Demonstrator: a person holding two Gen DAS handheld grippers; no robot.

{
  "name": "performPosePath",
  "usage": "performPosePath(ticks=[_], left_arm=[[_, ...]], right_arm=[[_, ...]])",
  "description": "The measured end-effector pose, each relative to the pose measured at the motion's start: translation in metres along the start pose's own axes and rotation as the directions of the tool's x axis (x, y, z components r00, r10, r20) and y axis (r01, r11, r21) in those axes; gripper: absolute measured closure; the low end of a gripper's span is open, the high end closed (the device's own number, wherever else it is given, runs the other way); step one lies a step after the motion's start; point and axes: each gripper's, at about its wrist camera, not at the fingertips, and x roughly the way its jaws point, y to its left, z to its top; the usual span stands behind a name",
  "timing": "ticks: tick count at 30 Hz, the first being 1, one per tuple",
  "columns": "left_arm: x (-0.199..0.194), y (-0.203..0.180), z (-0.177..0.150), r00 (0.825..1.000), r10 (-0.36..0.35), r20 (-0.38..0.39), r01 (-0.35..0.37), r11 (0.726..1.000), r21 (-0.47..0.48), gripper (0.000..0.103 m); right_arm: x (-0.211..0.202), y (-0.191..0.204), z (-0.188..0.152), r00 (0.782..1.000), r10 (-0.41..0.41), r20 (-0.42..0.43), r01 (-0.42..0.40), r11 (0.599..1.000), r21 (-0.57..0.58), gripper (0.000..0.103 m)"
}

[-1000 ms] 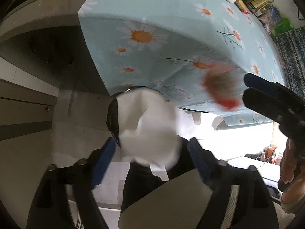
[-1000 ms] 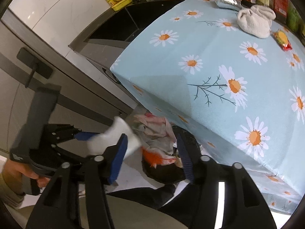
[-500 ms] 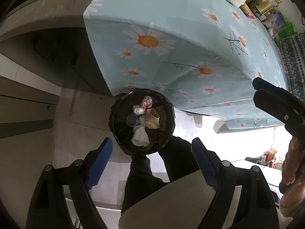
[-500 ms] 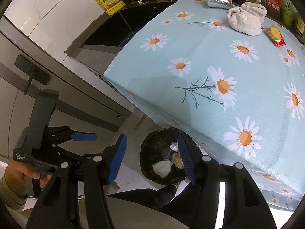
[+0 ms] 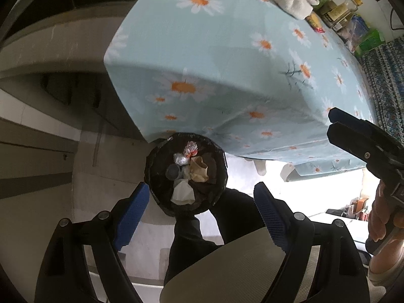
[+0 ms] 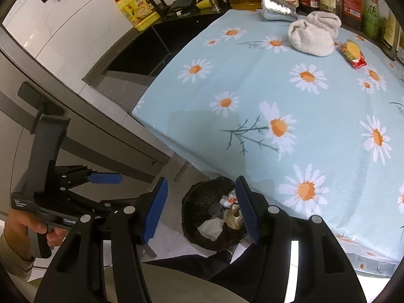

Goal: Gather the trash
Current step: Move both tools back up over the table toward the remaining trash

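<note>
**Both grippers empty over the bin**

Your daisy tablecloth (image 6: pixel 290 106) carries a snack wrapper (image 6: pixel 353 53) by the far bottles. The black bin (image 5: pixel 161 161) below holds crumpled trash (image 5: pixel 183 192). Left gripper (image 5: pixel 202 209) and right gripper (image 6: pixel 202 209): jaws apart.

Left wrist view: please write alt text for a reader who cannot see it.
The open, empty left gripper points down over a black trash bin on the floor, which holds a white tissue, a brown paper scrap and crumpled wrappers. Behind the bin hangs a daisy-print tablecloth; the right gripper shows at the right edge.
</note>
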Motion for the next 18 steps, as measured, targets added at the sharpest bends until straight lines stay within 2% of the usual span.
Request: performPosePath(ticks=[7,18], left_arm=[[-0.022,-0.008,0.023,0.999,-0.015,0.052,0.014,1.000,0.025,0.021],[-0.036,-0.040,0.081,0.994,-0.026,0.103,0.019,0.998,0.068,0.021]], right_arm=[[-0.019,-0.020,0.015,0.998,-0.040,0.057,0.037,0.998,0.040,0.047],[-0.049,-0.081,0.043,0.985,-0.121,0.120,0.109,0.989,0.101,0.047]])
